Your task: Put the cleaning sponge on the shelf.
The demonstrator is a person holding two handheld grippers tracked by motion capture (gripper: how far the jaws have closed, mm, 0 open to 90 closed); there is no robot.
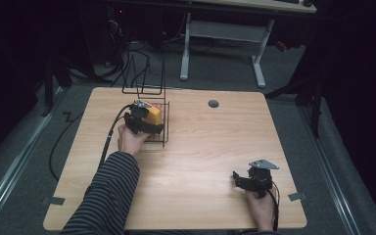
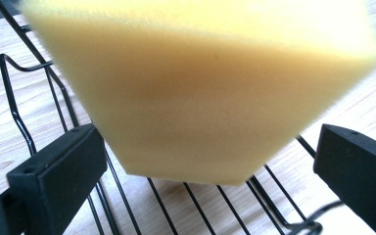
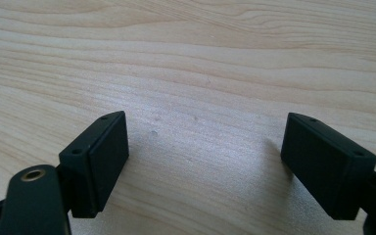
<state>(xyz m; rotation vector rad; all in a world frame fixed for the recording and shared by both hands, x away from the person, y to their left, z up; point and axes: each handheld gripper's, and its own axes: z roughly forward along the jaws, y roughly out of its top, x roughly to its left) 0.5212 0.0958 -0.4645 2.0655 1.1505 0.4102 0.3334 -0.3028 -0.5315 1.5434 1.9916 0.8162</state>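
A yellow sponge (image 1: 153, 115) with an orange-red top edge stands in a black wire rack (image 1: 162, 139) at the back left of the wooden table (image 1: 200, 142). My left gripper (image 1: 152, 127) reaches into the rack at the sponge. In the left gripper view the sponge (image 2: 200, 88) looms between the jaws, resting on the rack wires (image 2: 269, 196). The left gripper (image 2: 208, 182) is open, its jaws spread wide on either side and not squeezing the foam. My right gripper (image 1: 237, 178) rests near the front right of the table, and the right gripper (image 3: 205, 161) is open over bare wood.
The rack's tall wire dividers (image 1: 144, 73) rise at the table's back edge. A round grey cable port (image 1: 213, 104) sits at the back centre. A white-legged desk (image 1: 223, 44) stands beyond the table. A cable (image 1: 108, 142) trails from the left gripper.
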